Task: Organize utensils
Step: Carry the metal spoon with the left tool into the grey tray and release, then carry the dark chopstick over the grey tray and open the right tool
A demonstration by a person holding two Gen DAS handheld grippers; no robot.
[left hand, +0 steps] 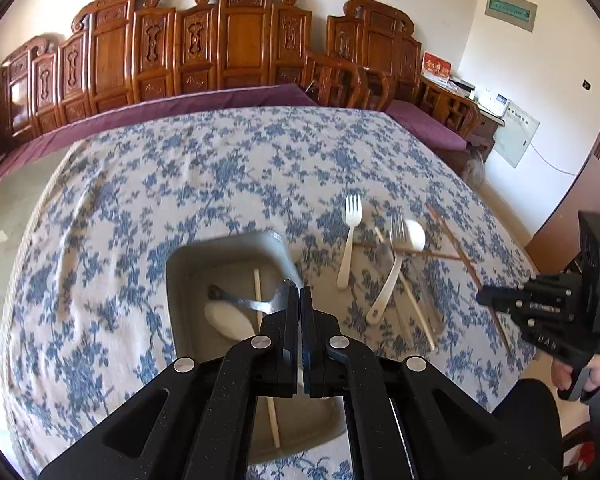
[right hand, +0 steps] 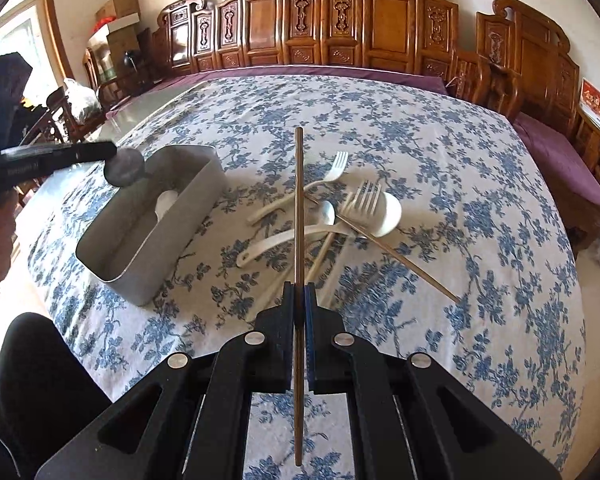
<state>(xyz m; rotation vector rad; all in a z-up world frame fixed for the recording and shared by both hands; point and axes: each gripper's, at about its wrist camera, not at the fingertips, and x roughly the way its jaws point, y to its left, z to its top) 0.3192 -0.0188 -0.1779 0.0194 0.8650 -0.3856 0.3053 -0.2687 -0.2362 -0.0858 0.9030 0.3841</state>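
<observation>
Two forks [right hand: 364,196] on cloth; left claw [left hand: 300,292] grips metal spoon [right hand: 124,166], right claw [right hand: 300,288] pinches brown chopstick [right hand: 298,200].

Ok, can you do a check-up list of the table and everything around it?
Surface: blue flowered tablecloth, wrinkled.
Job's things: grey bin holding a white spoon and a pale chopstick; utensil pile of forks, spoons and chopsticks beside it.
Clutter: nothing seen.
Tongs: left tongs shut on a metal spoon above the bin; right tongs shut on a brown chopstick.
Cables: white cable by the wall.
Surroundings: carved wooden benches, cardboard boxes.
</observation>
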